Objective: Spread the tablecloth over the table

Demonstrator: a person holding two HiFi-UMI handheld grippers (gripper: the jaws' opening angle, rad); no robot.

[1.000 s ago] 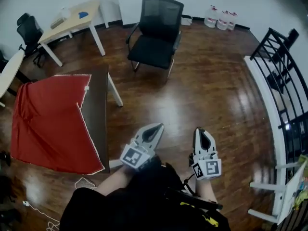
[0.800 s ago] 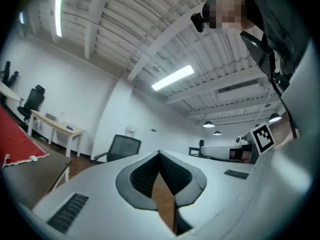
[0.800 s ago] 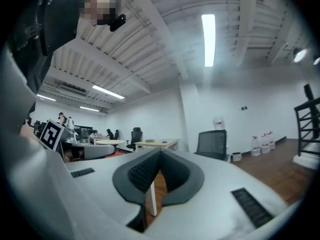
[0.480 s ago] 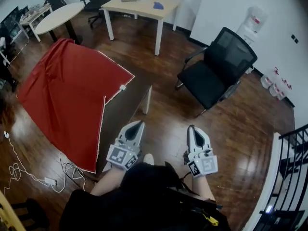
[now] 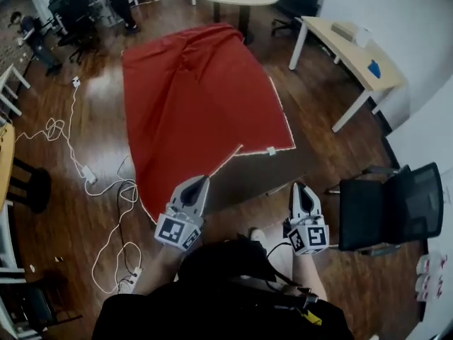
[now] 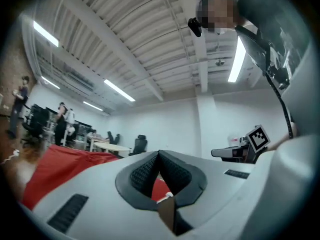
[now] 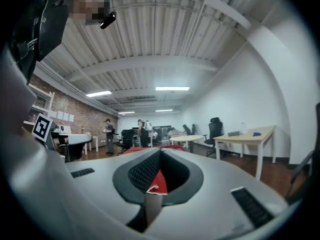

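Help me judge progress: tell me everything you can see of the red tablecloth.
The tablecloth is plain red fabric with a thin white hem and a small white tag at one near corner. It lies skewed on the dark table, covering most of it but leaving the near right corner bare, while its left side hangs over the edge. Long creases run along its length. Nothing lies on top of it.

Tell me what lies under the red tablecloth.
A dark brown rectangular table; only its near right part shows bare. The red fabric tablecloth covers the rest, hiding anything else beneath.
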